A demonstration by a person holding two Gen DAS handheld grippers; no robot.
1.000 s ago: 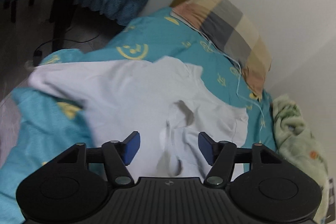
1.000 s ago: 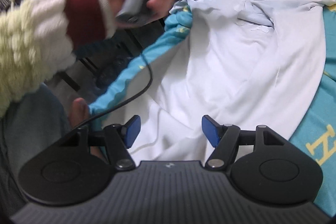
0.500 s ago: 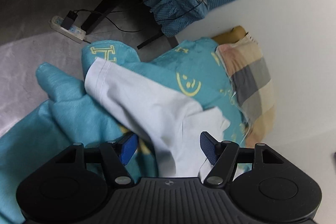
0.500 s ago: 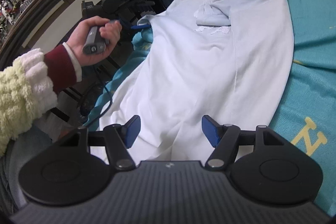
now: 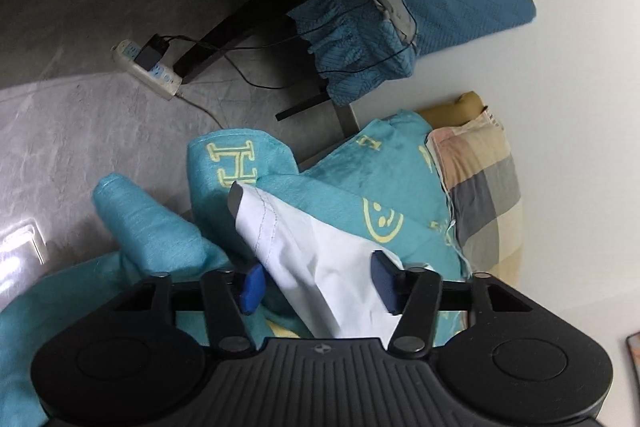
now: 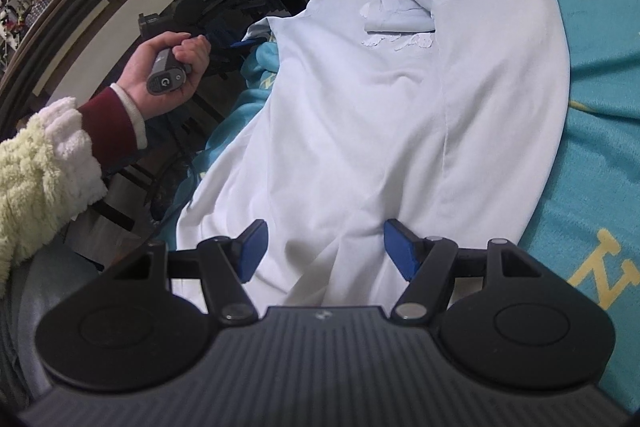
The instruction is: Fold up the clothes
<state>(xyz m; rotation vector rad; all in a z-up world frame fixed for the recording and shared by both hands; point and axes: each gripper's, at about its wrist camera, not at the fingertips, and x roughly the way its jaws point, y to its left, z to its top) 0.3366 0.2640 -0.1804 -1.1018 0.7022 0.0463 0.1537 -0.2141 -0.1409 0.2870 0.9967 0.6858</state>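
A bed with a teal blanket carries a white shirt spread flat, its collar toward the pillow. The left hand-held gripper is at the bed's edge; its jaws are closing, with the shirt's sleeve between them. The right hand-held gripper hovers open above the hem. On the floor beside the bed lies a power strip; the blanket's far side is free.
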